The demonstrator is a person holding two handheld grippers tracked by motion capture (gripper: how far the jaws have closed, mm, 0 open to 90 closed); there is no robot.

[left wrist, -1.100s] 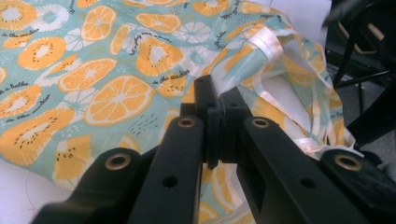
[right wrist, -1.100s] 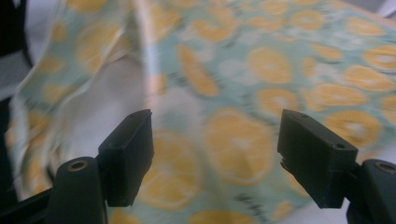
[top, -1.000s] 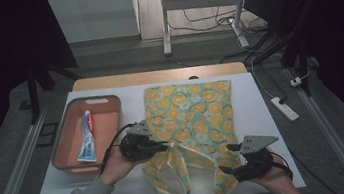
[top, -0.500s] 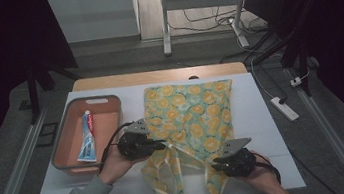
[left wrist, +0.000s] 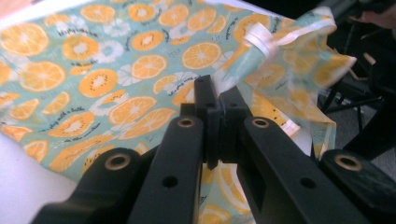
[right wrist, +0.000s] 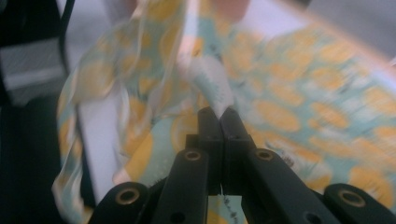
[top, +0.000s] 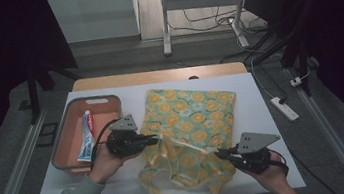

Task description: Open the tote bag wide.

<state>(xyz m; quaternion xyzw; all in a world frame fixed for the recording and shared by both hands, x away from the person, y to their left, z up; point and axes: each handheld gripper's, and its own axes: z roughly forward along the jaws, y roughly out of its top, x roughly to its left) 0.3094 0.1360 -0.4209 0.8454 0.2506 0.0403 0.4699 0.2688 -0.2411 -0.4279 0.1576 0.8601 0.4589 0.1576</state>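
High view: the orange-print fabric bag (top: 189,125) lies on the white counter (top: 258,116), its near end lifted and spread between the two claws. The left claw (top: 155,140) is clenched on the bag's left edge; in the left gripper view its jaws meet on the cloth. The right claw (top: 219,154) has just been closing and now pinches the bag's right edge. Left of the bag stands an orange tray (top: 67,141) holding a toothpaste tube (top: 86,136).
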